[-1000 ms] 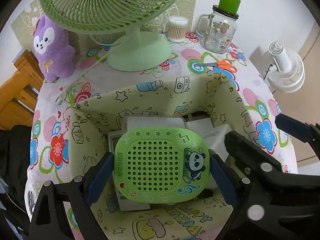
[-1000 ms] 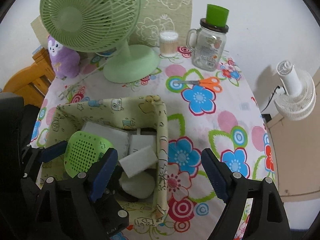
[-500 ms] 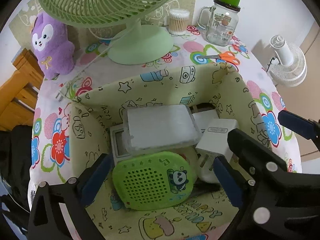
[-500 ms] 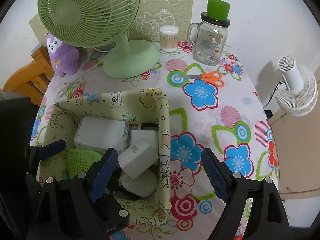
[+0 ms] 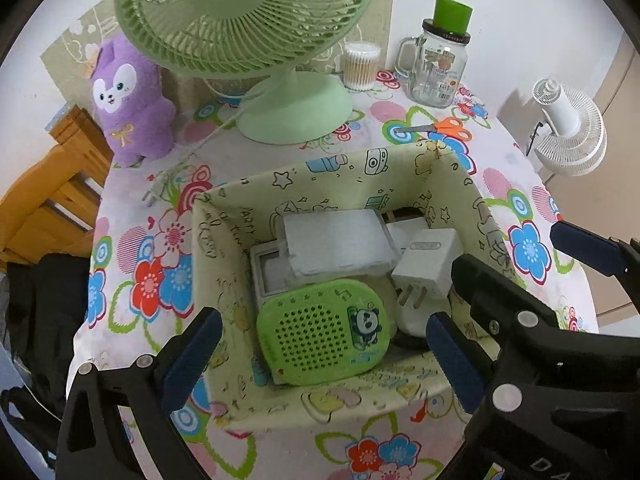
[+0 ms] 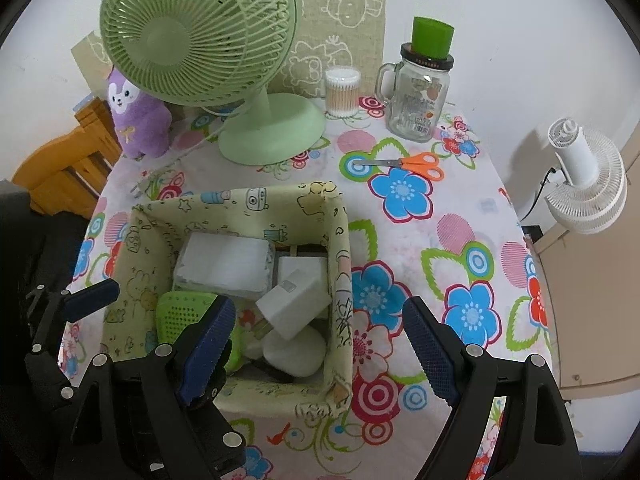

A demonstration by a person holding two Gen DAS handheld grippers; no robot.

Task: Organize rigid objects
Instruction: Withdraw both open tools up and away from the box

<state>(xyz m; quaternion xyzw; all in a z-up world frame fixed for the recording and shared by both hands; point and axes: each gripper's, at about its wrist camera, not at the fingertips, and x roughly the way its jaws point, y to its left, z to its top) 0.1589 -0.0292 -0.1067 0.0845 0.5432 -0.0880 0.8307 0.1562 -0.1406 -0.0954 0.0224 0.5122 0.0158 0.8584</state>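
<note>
A yellow fabric storage box (image 5: 224,240) (image 6: 340,240) stands on the flowered table. Inside lie a green panda speaker (image 5: 324,340) (image 6: 180,316), a frosted white box (image 5: 336,240) (image 6: 224,260), a white plug charger (image 5: 428,264) (image 6: 292,300) and a round white item (image 6: 296,352). My left gripper (image 5: 320,356) is open and empty, raised above the box's near side, over the speaker. My right gripper (image 6: 316,344) is open and empty, over the box's near right corner.
At the back stand a green desk fan (image 6: 200,40), a purple plush (image 6: 136,120), a cotton swab tub (image 6: 342,92) and a glass jar mug with a green lid (image 6: 420,96). Orange scissors (image 6: 412,162) lie on the cloth. A white fan (image 6: 584,184) is clipped beyond the right edge.
My left gripper lowered the green speaker into the box, let it go and drew back upward. The right gripper stayed open and shifted only slightly.
</note>
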